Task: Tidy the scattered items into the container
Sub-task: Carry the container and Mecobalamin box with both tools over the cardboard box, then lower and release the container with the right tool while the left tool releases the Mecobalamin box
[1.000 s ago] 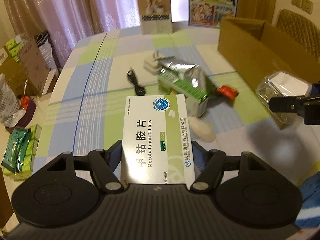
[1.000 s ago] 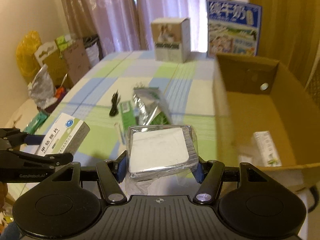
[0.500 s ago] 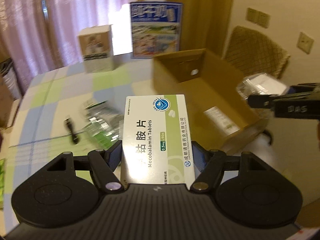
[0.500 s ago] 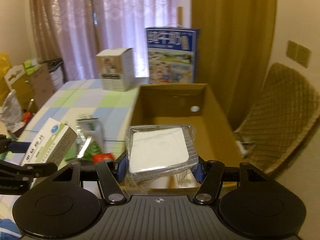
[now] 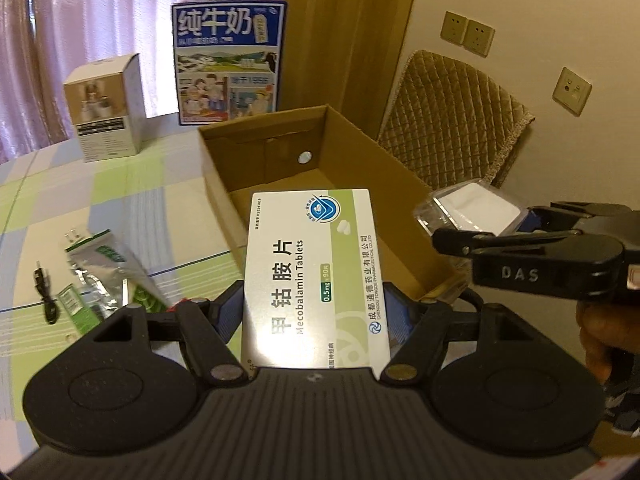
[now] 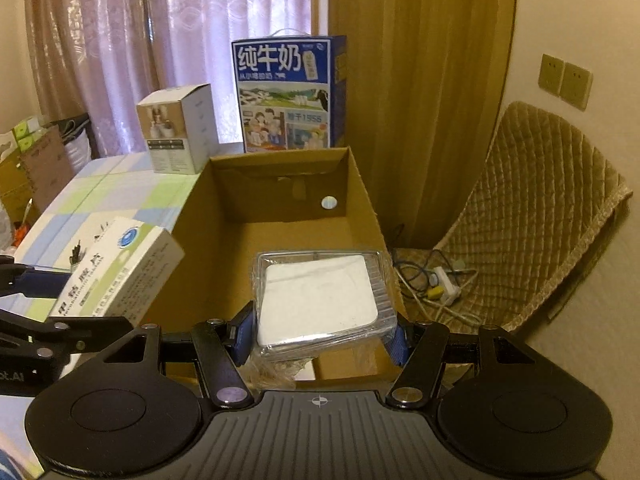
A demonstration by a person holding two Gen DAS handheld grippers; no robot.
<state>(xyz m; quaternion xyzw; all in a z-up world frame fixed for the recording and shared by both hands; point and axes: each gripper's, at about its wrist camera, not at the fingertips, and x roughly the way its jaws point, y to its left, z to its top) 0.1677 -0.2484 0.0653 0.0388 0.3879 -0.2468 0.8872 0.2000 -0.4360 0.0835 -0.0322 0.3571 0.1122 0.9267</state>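
We judge the tidying partly done: the cardboard box (image 6: 280, 216) at the table's (image 5: 100, 192) right edge shows only bare floor where we can see in, while a foil packet (image 5: 108, 264) and black cable (image 5: 46, 296) lie out on the cloth. Our left tool (image 5: 316, 304) grips the tablet box (image 5: 316, 276) and our right tool (image 6: 320, 328) the clear plastic case (image 6: 320, 296), both poised over the box's near end, not yet released.

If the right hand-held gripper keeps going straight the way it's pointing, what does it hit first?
Most likely the inside of the open cardboard box, its floor or far wall; depth is unclear. The right hand-held gripper holds the clear plastic pack, which would arrive first.
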